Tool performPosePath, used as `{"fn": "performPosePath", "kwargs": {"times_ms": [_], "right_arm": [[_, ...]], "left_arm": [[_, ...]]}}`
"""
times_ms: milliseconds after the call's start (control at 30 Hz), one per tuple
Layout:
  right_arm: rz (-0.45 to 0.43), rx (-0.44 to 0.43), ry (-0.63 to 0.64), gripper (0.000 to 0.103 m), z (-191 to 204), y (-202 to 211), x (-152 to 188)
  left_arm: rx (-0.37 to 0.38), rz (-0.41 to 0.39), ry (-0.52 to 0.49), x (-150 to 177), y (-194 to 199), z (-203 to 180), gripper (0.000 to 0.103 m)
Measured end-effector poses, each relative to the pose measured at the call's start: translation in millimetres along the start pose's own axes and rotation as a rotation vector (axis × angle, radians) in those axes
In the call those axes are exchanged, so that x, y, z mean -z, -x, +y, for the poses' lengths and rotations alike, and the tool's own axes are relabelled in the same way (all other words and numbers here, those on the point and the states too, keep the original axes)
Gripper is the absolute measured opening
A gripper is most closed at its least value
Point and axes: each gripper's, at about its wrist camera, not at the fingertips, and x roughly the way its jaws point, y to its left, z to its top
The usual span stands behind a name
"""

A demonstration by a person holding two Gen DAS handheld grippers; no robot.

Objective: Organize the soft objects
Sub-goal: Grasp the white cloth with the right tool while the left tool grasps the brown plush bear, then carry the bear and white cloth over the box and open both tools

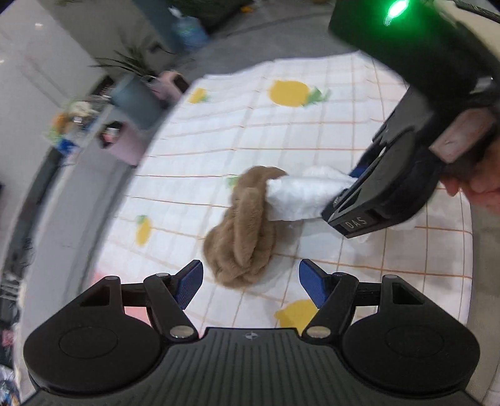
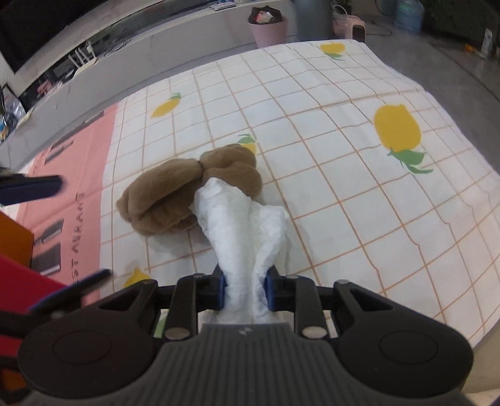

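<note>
A brown plush bundle (image 1: 247, 225) lies on the checked lemon-print cloth (image 1: 312, 131); it also shows in the right wrist view (image 2: 175, 193). My right gripper (image 2: 245, 292) is shut on a crumpled white cloth (image 2: 243, 225), whose far end rests on the brown bundle. In the left wrist view the right gripper (image 1: 343, 203) holds that white cloth (image 1: 300, 196) from the right. My left gripper (image 1: 250, 284) is open and empty, just in front of the brown bundle. Its blue fingertips (image 2: 34, 189) show blurred at the left of the right wrist view.
A pink mat with printed text (image 2: 72, 187) lies left of the lemon cloth (image 2: 343, 156). A red and orange object (image 2: 18, 259) sits at the near left. A pink bin (image 2: 268, 28), a potted plant (image 1: 134, 78) and grey floor lie beyond the cloth.
</note>
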Motion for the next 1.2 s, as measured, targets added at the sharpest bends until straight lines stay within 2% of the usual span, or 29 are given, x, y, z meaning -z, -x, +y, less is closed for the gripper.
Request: {"fn": "performPosePath", "kwargs": {"times_ms": [100, 200, 500, 600, 633, 800, 900, 1000, 1200], "right_arm": [[0.0, -0.001, -0.023, 0.023, -5, -4, -6], [-0.002, 0.0, -0.045, 0.024, -10, -9, -8], [0.003, -0.021, -0.085, 0.025, -18, -12, -12], [-0.004, -0.017, -0.083, 0.025, -20, -11, -13], [-0.007, -0.011, -0.088, 0.025, -22, -10, -13], [-0.033, 0.014, -0.114, 0.025, -29, -5, -14], [-0.057, 0.021, -0.124, 0.025, -31, -2, -14], [-0.124, 0.023, -0.117, 0.024, -27, 9, -12], [-0.28, -0.093, -0.067, 0.024, 4, 54, 1]], "left_arm": [[0.026, 0.032, -0.047, -6, -28, -2, 0.084], [0.04, 0.026, -0.099, -11, -49, -6, 0.084], [0.02, 0.035, -0.032, -27, -92, 1, 0.085], [0.001, 0.031, 0.004, -27, -97, 4, 0.066], [0.004, 0.027, 0.02, -27, -97, 7, 0.065], [0.004, -0.01, 0.053, -21, -88, 12, 0.055], [-0.043, -0.036, 0.063, -20, -76, 9, 0.054], [-0.087, -0.065, 0.111, -18, -54, 13, 0.054], [-0.217, -0.166, 0.194, -4, 27, 28, 0.054]]}}
